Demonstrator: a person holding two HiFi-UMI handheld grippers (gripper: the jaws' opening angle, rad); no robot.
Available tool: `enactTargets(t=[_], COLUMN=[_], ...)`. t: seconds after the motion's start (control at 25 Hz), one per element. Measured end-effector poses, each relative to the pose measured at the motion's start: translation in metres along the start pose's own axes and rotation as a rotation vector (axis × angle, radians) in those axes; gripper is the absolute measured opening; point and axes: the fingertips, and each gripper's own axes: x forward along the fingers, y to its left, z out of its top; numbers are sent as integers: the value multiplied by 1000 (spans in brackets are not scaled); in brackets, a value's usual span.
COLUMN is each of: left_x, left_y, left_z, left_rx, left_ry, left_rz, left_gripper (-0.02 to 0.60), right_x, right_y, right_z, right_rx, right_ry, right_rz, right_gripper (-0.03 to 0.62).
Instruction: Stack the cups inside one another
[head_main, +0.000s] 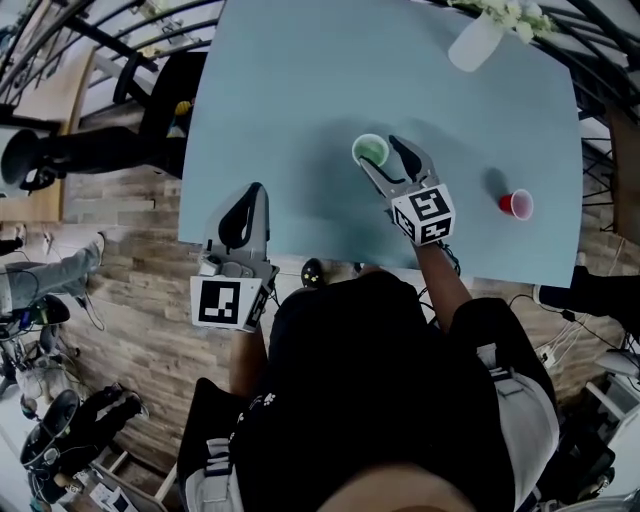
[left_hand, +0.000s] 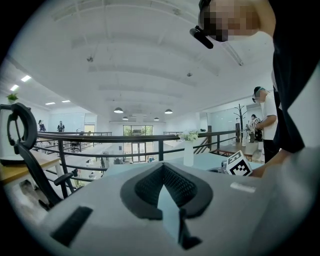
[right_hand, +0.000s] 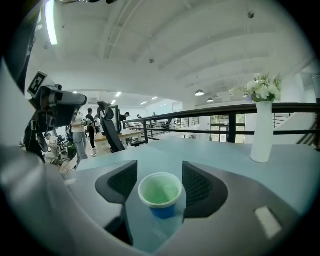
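On the pale blue table (head_main: 300, 90) a red cup (head_main: 516, 204) stands upright well to the right of my right gripper (head_main: 388, 160). A white vase (head_main: 477, 42) with flowers sits at the far right corner. Past the table's left edge I see wood flooring (head_main: 130, 230) and a black office chair (head_main: 150, 100). The green cup (head_main: 371, 151) sits near the table's middle, between that gripper's jaws.

The head view gives me only its green mouth. The right gripper view shows more: the cup's lower outside is blue, though I cannot tell whether that is a second cup under it. The two pads meet the rim on either side, so I read the jaws as closed on the green cup. That view also shows a railing (right_hand: 231, 125) behind the vase and people (right_hand: 80, 135) by desks on the left.

The left gripper view shows my left gripper (left_hand: 162, 167) with its jaws tip to tip and nothing between them, and the right gripper's marker cube (left_hand: 239, 165) off to the right.

In the head view the left gripper lies near level over the table's near left edge, well apart from both cups. My right forearm reaches forward, with its gripper tilted slightly down
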Motion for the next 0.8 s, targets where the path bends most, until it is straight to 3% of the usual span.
enactTargets(t=[0.4,0.8], left_x=[25,60], left_y=[-20,-57], left_z=[-3,0], left_rx=[6,9], left_ry=[-8,-32], left_rz=[-128,-277], left_gripper=[-17,-17], right_x=[-55,-106], right_y=[-10,-16], right_z=[33,34], right_rx=[104,143], right_ry=[-190,-265], right_rz=[-138,-261], right_gripper=[128,6])
